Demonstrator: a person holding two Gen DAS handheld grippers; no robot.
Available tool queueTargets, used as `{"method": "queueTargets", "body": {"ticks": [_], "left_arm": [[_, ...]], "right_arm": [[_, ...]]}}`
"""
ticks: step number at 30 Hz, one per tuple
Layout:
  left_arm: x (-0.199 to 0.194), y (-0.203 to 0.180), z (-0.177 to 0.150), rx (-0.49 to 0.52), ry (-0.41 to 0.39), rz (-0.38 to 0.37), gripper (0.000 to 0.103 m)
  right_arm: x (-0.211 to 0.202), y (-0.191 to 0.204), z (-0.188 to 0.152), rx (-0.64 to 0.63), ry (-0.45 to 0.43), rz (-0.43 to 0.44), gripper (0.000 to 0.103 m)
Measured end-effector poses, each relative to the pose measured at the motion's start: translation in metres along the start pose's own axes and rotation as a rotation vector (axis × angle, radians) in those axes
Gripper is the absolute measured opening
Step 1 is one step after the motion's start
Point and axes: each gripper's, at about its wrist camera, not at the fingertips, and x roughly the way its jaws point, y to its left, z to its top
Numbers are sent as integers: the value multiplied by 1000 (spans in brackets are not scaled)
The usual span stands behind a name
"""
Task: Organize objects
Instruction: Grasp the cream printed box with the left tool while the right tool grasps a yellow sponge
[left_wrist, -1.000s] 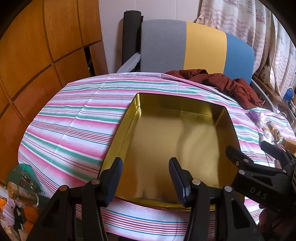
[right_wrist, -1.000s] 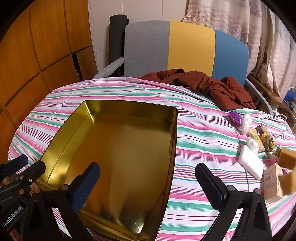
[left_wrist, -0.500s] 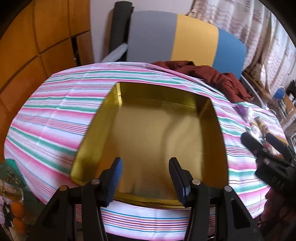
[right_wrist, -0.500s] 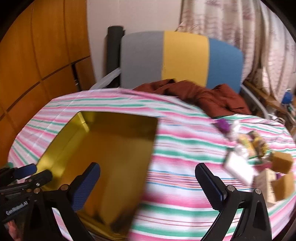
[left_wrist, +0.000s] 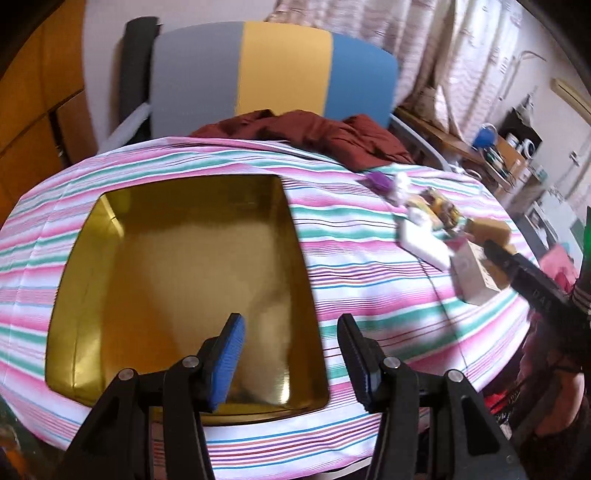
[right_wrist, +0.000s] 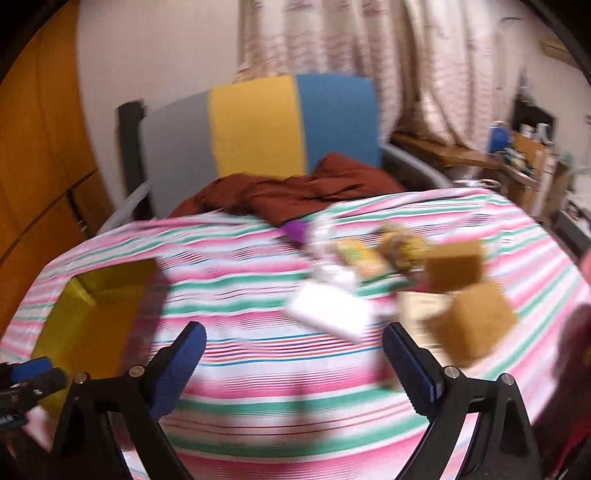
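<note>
An empty gold tin tray (left_wrist: 166, 266) lies on the striped tablecloth (left_wrist: 369, 295). My left gripper (left_wrist: 290, 325) hovers over the tray's near right corner, half open, with nothing between its fingers. To the right lies a pile of small items: a white bar (right_wrist: 328, 314), two brown blocks (right_wrist: 456, 266) (right_wrist: 476, 325), a small carton (left_wrist: 472, 273), yellow packets (right_wrist: 358, 258) and a purple piece (right_wrist: 295, 229). My right gripper (right_wrist: 293, 332) hangs wide just short of the white bar; its jaws are closing on empty air. The right wrist view is blurred.
A grey, yellow and blue chair (left_wrist: 277, 77) stands behind the table with a maroon cloth (left_wrist: 314, 133) spilling onto the far edge. Wooden panels (left_wrist: 33, 110) fill the left. A cluttered shelf (left_wrist: 495, 147) and curtains are at the right.
Both views have swung to the right. The tray has slid left in them and the pile of small items has come closer to the right gripper, whose jaws have narrowed a little.
</note>
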Motion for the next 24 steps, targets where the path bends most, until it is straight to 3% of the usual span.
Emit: {"method": "queueTargets", "body": {"ticks": [4, 7, 11, 15, 17, 18, 19, 24], "left_arm": [[6, -22, 7, 46, -3, -53, 53], [17, -42, 11, 100, 39, -130, 55], [32, -67, 12, 108, 117, -289, 58], [39, -96, 12, 190, 103, -280, 70], [45, -109, 12, 218, 114, -293, 74], [49, -115, 13, 222, 125, -311, 74], [52, -119, 14, 222, 134, -326, 74], [76, -148, 16, 201, 231, -388, 72]], "right_arm": [[2, -53, 3, 10, -20, -68, 97], [11, -90, 5, 43, -4, -94, 98], [25, -114, 5, 54, 28, -72, 98], [44, -123, 2, 40, 70, -43, 98], [51, -126, 0, 42, 86, -39, 92], [53, -128, -1, 46, 95, -33, 81], [53, -129, -2, 50, 101, -26, 77], [50, -143, -4, 131, 88, 16, 73]]}}
